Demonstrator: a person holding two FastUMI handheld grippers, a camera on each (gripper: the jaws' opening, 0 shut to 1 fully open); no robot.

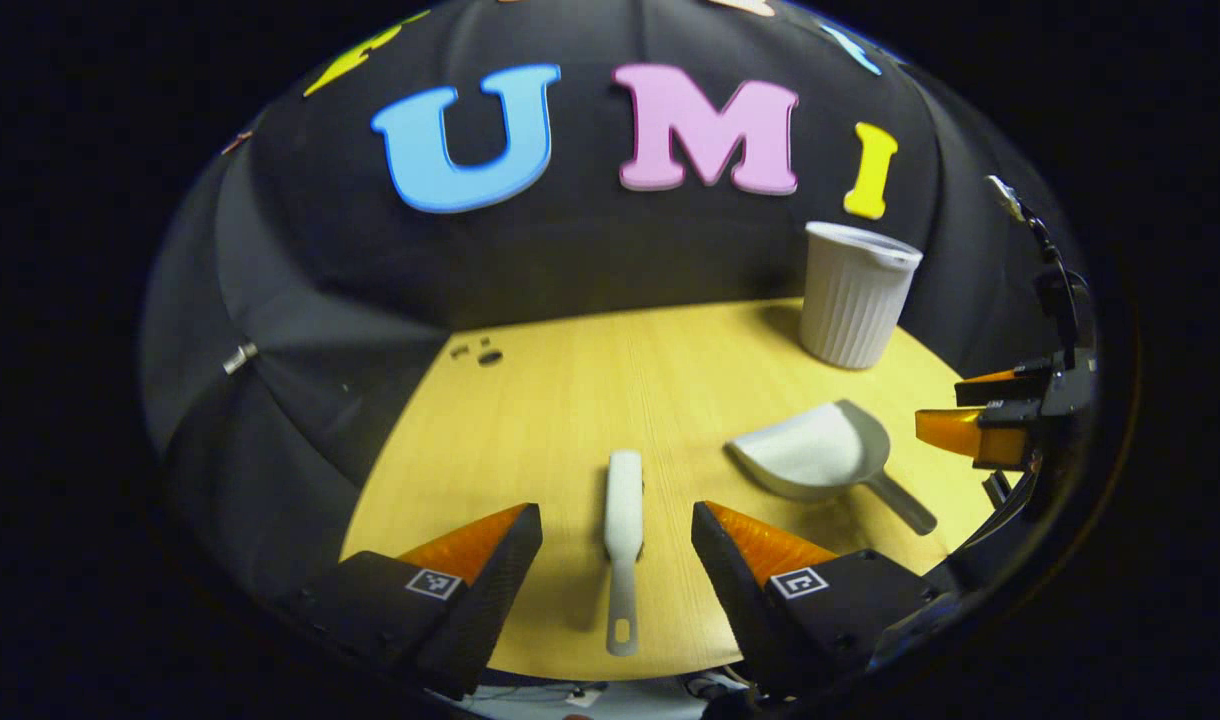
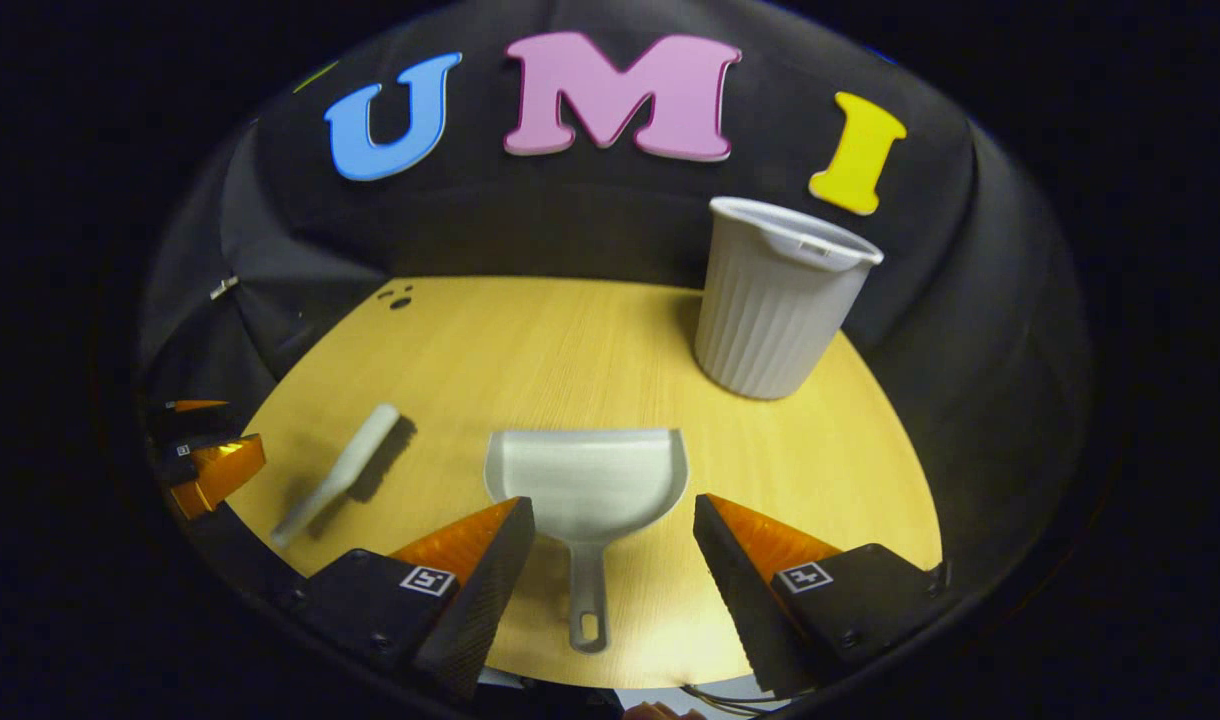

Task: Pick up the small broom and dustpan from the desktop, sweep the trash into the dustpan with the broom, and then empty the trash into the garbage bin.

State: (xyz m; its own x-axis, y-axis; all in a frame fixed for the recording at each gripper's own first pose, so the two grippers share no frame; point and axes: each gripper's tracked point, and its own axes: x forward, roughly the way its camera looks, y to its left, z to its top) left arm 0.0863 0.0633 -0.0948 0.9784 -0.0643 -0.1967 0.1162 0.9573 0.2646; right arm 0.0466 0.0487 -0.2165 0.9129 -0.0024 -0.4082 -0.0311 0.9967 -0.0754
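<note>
L gripper point(image 1: 617, 520) hung w/ fingers spread either side of broom point(image 1: 623, 545); R gripper point(image 2: 615, 515) likewise splayed over dustpan point(image 2: 587, 487) handle; bin point(image 2: 776, 297) upright at worktop point(image 2: 530, 350) rear.

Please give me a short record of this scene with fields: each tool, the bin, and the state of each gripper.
broom: lies flat on the desktop, between the left gripper's open fingers, not gripped
dustpan: flat on the desktop, handle between the right gripper's open fingers, looks empty
garbage bin: upright, at the far right of the desktop
left gripper: open
right gripper: open
trash: none recognisable
</note>
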